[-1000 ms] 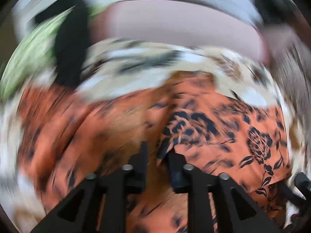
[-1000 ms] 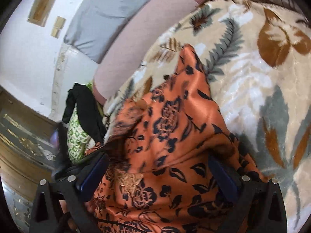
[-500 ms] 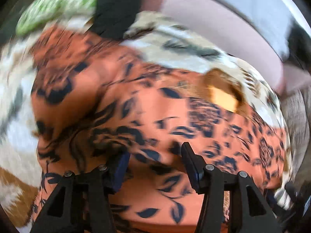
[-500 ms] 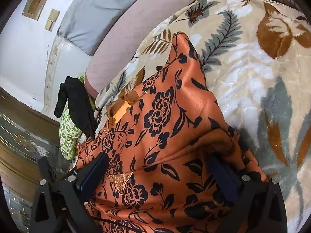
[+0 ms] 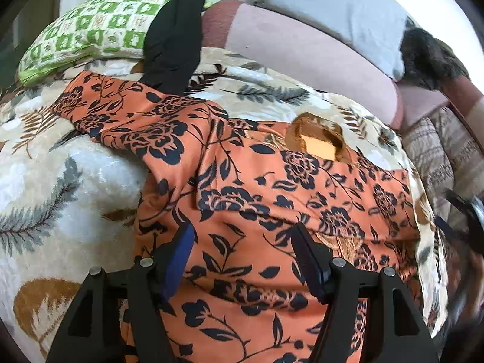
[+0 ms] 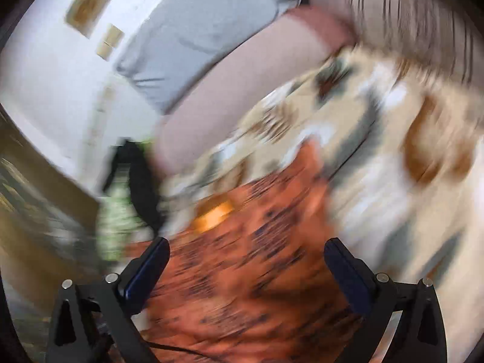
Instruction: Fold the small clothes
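The orange floral garment (image 5: 272, 211) lies spread on the leaf-print blanket (image 5: 60, 187), one sleeve reaching toward the black cloth (image 5: 175, 39) draped over a green checked pillow (image 5: 90, 30). My left gripper (image 5: 242, 257) hovers above it, jaws opening, pads clear of the fabric. The left view is sharp and shows the neckline; the right view is smeared, yet my right gripper (image 6: 246, 269) stands wide over the garment, holding nothing.

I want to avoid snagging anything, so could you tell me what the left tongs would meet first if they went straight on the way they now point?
Most likely the orange flowered garment, spread on the leaf-print blanket. The left tongs are opening over it, gripping nothing.
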Motion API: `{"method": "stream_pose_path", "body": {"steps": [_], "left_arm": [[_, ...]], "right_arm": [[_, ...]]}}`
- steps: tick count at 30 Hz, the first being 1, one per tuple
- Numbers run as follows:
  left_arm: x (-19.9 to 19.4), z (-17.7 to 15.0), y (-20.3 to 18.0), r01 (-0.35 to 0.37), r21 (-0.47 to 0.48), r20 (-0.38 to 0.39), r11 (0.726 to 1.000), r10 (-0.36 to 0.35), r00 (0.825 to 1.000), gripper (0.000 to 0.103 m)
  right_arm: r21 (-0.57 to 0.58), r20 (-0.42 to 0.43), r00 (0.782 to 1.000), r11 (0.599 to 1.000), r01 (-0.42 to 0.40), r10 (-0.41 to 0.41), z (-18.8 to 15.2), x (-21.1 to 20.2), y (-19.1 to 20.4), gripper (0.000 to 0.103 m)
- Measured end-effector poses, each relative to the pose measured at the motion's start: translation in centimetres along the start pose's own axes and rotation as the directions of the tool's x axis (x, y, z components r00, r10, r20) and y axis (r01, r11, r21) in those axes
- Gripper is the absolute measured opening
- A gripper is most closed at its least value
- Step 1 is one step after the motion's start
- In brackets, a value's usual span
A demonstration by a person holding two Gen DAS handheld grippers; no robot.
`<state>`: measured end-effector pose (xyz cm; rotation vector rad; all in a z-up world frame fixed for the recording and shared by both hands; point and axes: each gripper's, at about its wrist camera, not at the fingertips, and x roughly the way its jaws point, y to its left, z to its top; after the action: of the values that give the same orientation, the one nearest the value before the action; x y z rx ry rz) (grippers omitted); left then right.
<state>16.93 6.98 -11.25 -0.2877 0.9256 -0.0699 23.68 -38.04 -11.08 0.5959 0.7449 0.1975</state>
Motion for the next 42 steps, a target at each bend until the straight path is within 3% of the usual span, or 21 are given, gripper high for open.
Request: {"method": "stream_pose_path", "body": {"steps": [3,4,5,7,10,12,13,15,17,18,21,23,24,26,29,31,36,38,39,40,42], "left_arm": [[0.4,-1.0,-0.1,0.03,-0.004,-0.022,1.0,-0.03,0.999,0.067],[0.7,-1.2,-0.1,0.041,-0.005,-0.032,0.999,-0.041,0.999,0.067],[1.0,-1.4,-0.3,0.048,0.0,-0.04,0.999,-0.048,0.998,0.067],[1.1,-1.9,-0.4,0.055,0.02,-0.045,0.998,-0.054,0.997,0.067],[1.1,-2.1,-0.4,0.068,0.044,-0.036,0.997,-0.067,0.997,0.067],[2.0,-2.1,-0.4,0.056,0.055,-0.064,0.997,-0.052,0.997,0.067],[2.4,-2.0,-0.4,0.056,0.055,-0.073,0.997,-0.052,0.996,0.067],[2.4,-1.9,-0.5,0.06,0.055,-0.07,0.997,-0.056,0.996,0.067],[1.9,-1.8,-0.7,0.068,0.058,-0.059,0.996,-0.065,0.996,0.067],[1.6,-1.8,-0.8,0.072,0.065,-0.051,0.995,-0.068,0.996,0.067],[1.1,-2.0,-1.0,0.079,0.069,-0.052,0.995,-0.075,0.996,0.068],[0.6,-2.4,-1.1,0.086,0.072,-0.059,0.994,-0.081,0.995,0.068],[0.3,-2.6,-1.1,0.087,0.073,-0.058,0.994,-0.083,0.995,0.068],[-1.0,-3.2,-0.9,0.097,0.082,-0.051,0.992,-0.093,0.994,0.068],[-3.6,-4.6,0.0,0.087,0.106,-0.03,0.99,-0.084,0.996,0.071],[-4.8,-5.7,0.8,0.081,0.099,-0.031,0.992,-0.079,0.996,0.072],[-6.9,-8.4,3.2,0.085,0.059,-0.056,0.995,-0.082,0.995,0.075],[-7.4,-9.0,4.0,0.083,0.031,-0.06,0.996,-0.081,0.995,0.075],[-7.9,-9.1,4.5,0.09,0.007,-0.058,0.996,-0.09,0.994,0.075],[-8.4,-9.2,5.0,0.101,-0.013,-0.05,0.995,-0.101,0.994,0.075],[-9.8,-9.0,6.3,0.113,-0.051,-0.018,0.992,-0.114,0.993,0.075]], "right_arm": [[0.134,-0.235,0.967,0.988,-0.073,0.104,1.9,6.5,-4.5,0.101],[0.175,-0.288,0.943,0.978,-0.118,0.165,2.0,8.0,-5.2,0.091],[0.181,-0.323,0.926,0.973,-0.142,0.195,2.1,9.1,-5.4,0.062],[0.124,-0.359,0.924,0.988,-0.094,0.133,2.6,10.1,-5.4,0.014],[0.062,-0.265,0.963,0.998,-0.033,0.048,3.8,8.7,-6.3,0.013],[0.095,-0.298,0.953,0.992,0.082,-0.05,3.1,10.0,-9.3,0.012],[0.138,-0.28,0.96,0.99,0.033,0.007,2.8,9.7,-10.2,0.01],[0.165,-0.256,0.966,0.986,0.012,0.031,2.9,8.4,-10.0,0.022],[0.122,-0.219,0.976,0.991,0.05,-0.023,2.9,6.3,-8.4,0.082],[0.087,-0.139,0.989,0.994,0.065,-0.052,2.8,4.1,-6.9,0.083],[0.078,-0.163,0.973,0.986,-0.15,0.161,1.7,2.2,-3.7,0.083],[0.108,-0.264,0.932,0.968,-0.228,0.249,-0.9,3.0,-2.2,0.083],[0.104,-0.292,0.929,0.973,-0.207,0.229,-1.8,3.4,-2.3,0.082],[0.067,-0.287,0.957,0.997,-0.034,0.052,-3.6,2.7,-3.6,0.082],[0.099,-0.212,0.977,0.995,0.026,-0.005,-6.3,-1.9,-4.8,0.082],[0.094,-0.252,0.965,0.991,0.093,-0.067,-9.3,-4.9,-5.4,0.082],[0.145,-0.331,0.943,0.987,0.077,-0.025,-14.4,-8.7,-6.8,0.082],[0.077,-0.368,0.929,0.995,0.068,-0.035,-16.1,-8.8,-6.0,0.08],[-0.011,-0.372,0.92,0.992,0.127,-0.121,-16.3,-8.4,-5.2,0.074],[-0.058,-0.369,0.907,0.979,0.195,-0.203,-16.3,-8.6,-4.7,0.053],[-0.075,-0.332,0.898,0.957,0.28,-0.289,-16.4,-9.9,-4.4,0.046]]}}
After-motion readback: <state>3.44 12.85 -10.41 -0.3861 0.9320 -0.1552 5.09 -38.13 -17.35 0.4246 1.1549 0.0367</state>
